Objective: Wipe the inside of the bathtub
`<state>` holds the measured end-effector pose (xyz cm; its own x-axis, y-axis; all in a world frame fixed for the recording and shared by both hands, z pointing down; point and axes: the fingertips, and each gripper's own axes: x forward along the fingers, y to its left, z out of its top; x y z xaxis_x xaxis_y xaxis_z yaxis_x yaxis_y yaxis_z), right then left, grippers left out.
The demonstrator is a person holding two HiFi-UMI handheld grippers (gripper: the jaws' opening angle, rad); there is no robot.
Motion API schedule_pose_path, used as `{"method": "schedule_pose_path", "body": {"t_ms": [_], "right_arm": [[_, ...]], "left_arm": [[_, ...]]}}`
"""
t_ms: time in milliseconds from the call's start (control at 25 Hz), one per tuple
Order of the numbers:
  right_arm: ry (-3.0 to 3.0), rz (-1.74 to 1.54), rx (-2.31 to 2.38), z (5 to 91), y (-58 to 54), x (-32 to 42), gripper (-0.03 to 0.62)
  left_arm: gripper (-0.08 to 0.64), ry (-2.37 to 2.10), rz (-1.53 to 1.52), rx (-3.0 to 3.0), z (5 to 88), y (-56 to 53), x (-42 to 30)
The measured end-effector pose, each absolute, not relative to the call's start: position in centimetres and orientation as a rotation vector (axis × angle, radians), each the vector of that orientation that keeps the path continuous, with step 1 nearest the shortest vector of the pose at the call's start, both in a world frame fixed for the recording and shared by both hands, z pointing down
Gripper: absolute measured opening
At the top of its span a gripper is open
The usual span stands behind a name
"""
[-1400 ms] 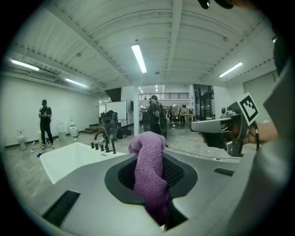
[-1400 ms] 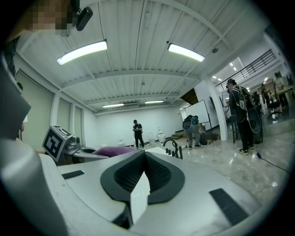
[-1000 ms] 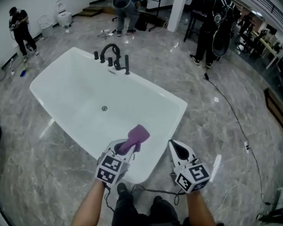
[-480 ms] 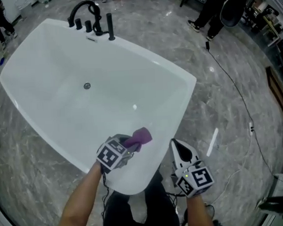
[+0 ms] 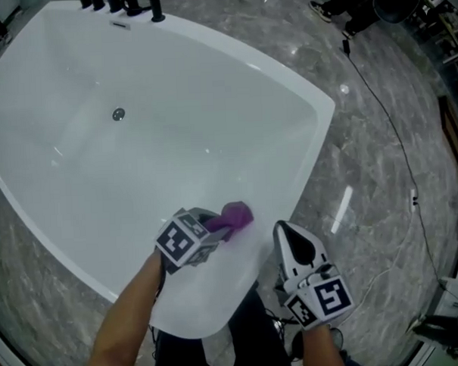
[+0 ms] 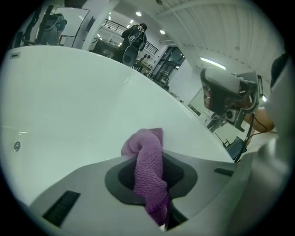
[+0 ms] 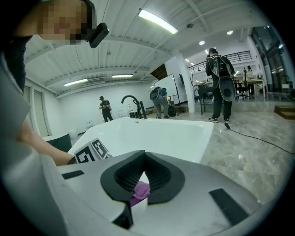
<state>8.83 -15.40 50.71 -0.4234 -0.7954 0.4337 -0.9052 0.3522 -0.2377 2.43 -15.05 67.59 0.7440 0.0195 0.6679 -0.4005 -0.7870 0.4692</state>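
The white bathtub (image 5: 174, 135) fills most of the head view, its round drain (image 5: 118, 113) on the floor of the tub toward the far left and a black faucet set (image 5: 123, 4) standing on the far rim. The left gripper (image 5: 214, 227) reaches over the near rim into the near right part of the tub, its marker cube facing up. Its jaws are clamped on a purple cloth (image 5: 236, 214). In the left gripper view the knitted cloth (image 6: 150, 168) runs up between the dark pads, and its bunched free end sticks out past the jaw tips toward the tub's near right inner wall. Whether that end presses on the wall or sits just off it cannot be told. The right gripper (image 5: 292, 242) is held to the right of the left one, just outside the tub's near right rim and over the grey marble floor (image 5: 383, 232), pointing toward the far side. Its jaws are closed at the tips with nothing held; in the right gripper view a bit of the purple cloth shows through the narrow gap behind the pads, beyond the jaws rather than in them. That view also looks along the tub's length to the faucet at the far end. A black cable (image 5: 384, 118) trails across the floor to the right of the tub, and several people (image 7: 219, 85) stand well beyond it.
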Motion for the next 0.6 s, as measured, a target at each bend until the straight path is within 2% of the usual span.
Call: {"method": "schedule_pose_path", "body": {"t_ms": [600], "right_arm": [[-2.373,0.739,1.528,52.9,-18.7,11.5,0.003]], "left_arm": [[0.072,-0.291,0.623,2.189,71.1,-20.7,6.9]]}}
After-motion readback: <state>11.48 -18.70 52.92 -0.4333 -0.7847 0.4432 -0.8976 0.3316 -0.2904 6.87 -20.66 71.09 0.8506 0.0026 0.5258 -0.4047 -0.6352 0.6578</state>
